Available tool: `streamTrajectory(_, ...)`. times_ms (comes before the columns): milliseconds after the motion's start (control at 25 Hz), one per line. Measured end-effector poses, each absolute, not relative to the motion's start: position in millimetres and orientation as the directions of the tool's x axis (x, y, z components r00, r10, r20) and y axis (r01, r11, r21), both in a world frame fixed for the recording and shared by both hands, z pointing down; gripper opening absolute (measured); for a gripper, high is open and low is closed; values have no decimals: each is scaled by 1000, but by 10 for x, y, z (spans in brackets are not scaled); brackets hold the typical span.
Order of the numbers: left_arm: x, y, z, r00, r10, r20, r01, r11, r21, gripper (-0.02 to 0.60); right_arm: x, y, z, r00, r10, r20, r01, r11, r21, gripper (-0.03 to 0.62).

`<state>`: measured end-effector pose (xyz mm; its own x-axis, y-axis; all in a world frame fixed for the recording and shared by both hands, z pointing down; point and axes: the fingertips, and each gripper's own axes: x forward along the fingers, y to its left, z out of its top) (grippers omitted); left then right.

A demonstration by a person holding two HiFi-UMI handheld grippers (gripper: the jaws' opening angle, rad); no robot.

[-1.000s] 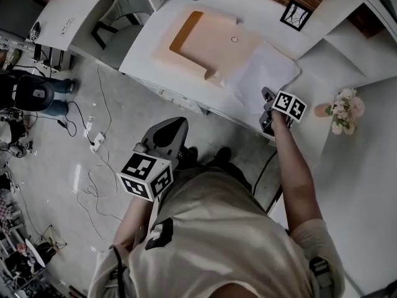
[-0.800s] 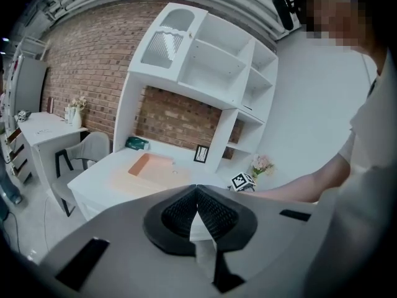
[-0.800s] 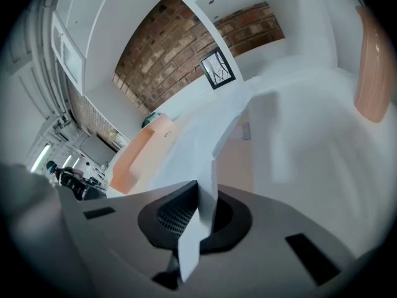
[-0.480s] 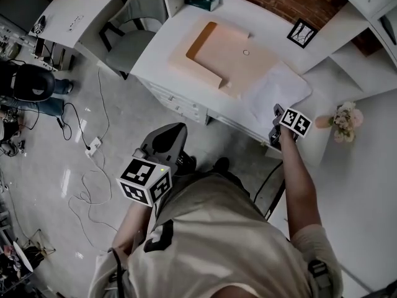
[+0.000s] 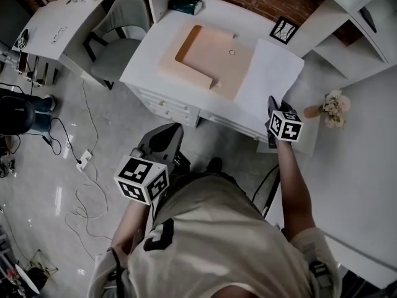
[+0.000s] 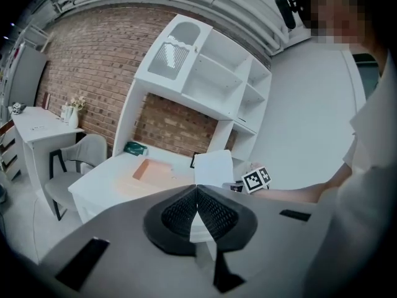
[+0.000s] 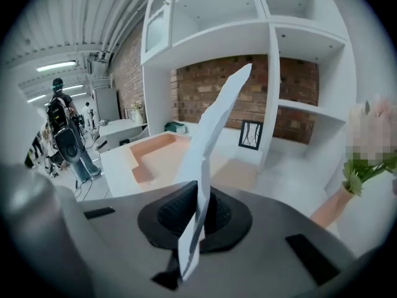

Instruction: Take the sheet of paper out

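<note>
A white sheet of paper (image 5: 273, 73) hangs lifted over the right part of the white desk (image 5: 149, 58), beside a peach folder (image 5: 211, 54). My right gripper (image 5: 272, 106) is shut on the sheet's near edge. In the right gripper view the sheet (image 7: 217, 129) stands on edge between the pads of that gripper (image 7: 198, 210). My left gripper (image 5: 173, 130) hovers over the floor in front of the desk, shut and holding nothing. In the left gripper view its tips (image 6: 197, 190) meet, with the sheet (image 6: 214, 165) and folder (image 6: 149, 169) beyond.
A green box (image 5: 186, 4) and a framed picture (image 5: 283, 28) stand at the desk's back. A grey chair (image 5: 118, 17) sits left of the desk, a flower vase (image 5: 332, 107) and white shelving to the right. Cables (image 5: 84, 160) lie on the floor.
My right gripper has risen and rolled, taking the sheet up off the desk so that it now stands on edge. The left gripper has shifted a little.
</note>
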<state>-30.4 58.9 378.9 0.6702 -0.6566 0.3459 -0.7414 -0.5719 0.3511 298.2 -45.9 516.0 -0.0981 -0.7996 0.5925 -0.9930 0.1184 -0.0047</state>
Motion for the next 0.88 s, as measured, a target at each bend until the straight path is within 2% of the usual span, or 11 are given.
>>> streamTrajectory(280, -401, 523, 3755, 710, -627, 320, -703, -616, 355, 17, 2566, -142, 4781, -84, -834, 545, -973, 186, 135, 26)
streamTrajectory(560, -482, 559, 3857, 749, -581, 319, -663, -640, 390, 17, 2451, 246, 4881, -21, -809, 588, -983, 125, 137, 26)
streamTrajectory(880, -736, 556, 4053, 769, -537, 348, -640, -644, 419, 17, 2055, 570, 4529, -36, -842, 539, -984, 124, 129, 26)
